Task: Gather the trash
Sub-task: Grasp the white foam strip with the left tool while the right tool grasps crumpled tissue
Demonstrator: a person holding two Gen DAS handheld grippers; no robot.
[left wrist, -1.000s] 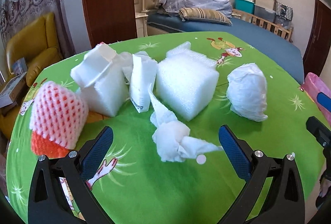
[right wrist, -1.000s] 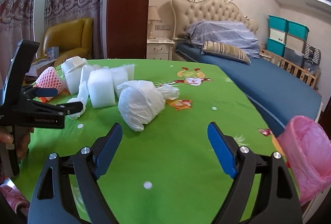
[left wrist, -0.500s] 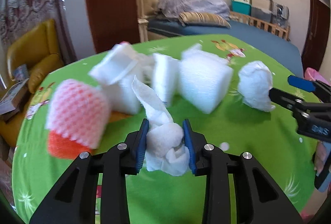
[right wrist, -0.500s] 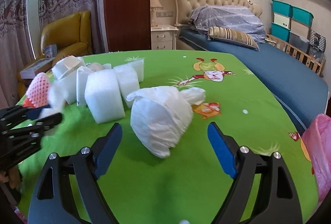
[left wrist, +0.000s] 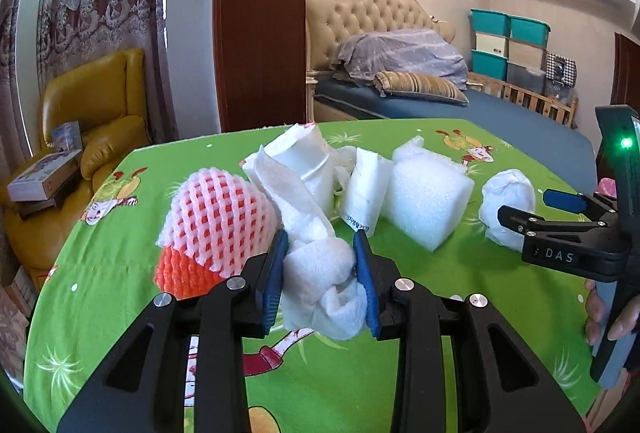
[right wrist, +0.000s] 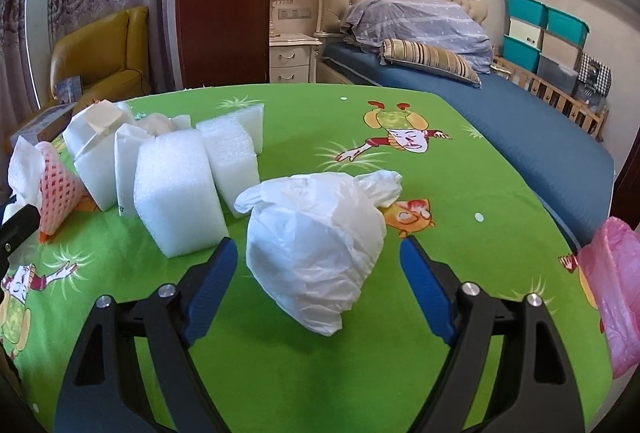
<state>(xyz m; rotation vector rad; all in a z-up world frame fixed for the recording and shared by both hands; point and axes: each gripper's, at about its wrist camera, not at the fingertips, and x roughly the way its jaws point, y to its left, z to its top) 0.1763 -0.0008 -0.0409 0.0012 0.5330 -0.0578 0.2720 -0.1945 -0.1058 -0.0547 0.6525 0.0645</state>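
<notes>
Left gripper: jaws clamped on a crumpled white tissue, one blue pad on each side; a loose tail of it sticks up and back toward the foam pile.
Tissue: held above the green table, in front of the other trash.
Right gripper: jaws wide apart, one on each side of a white bag, neither pad touching it.
Bag: knotted plastic, lying on the table to the right of the foam; its knot points away toward the bed.
Foam blocks: white, standing upright in a close cluster left of the bag; the nearest block is just beside the right gripper's left jaw.
Fruit net: pink-and-white mesh sleeve over an orange base, on the table just left of the left gripper's jaws.
Pink bag: at the table's right edge, partly cut off by the frame.
Room: yellow armchair beyond the table on the left, teal storage boxes stacked by the far wall.
</notes>
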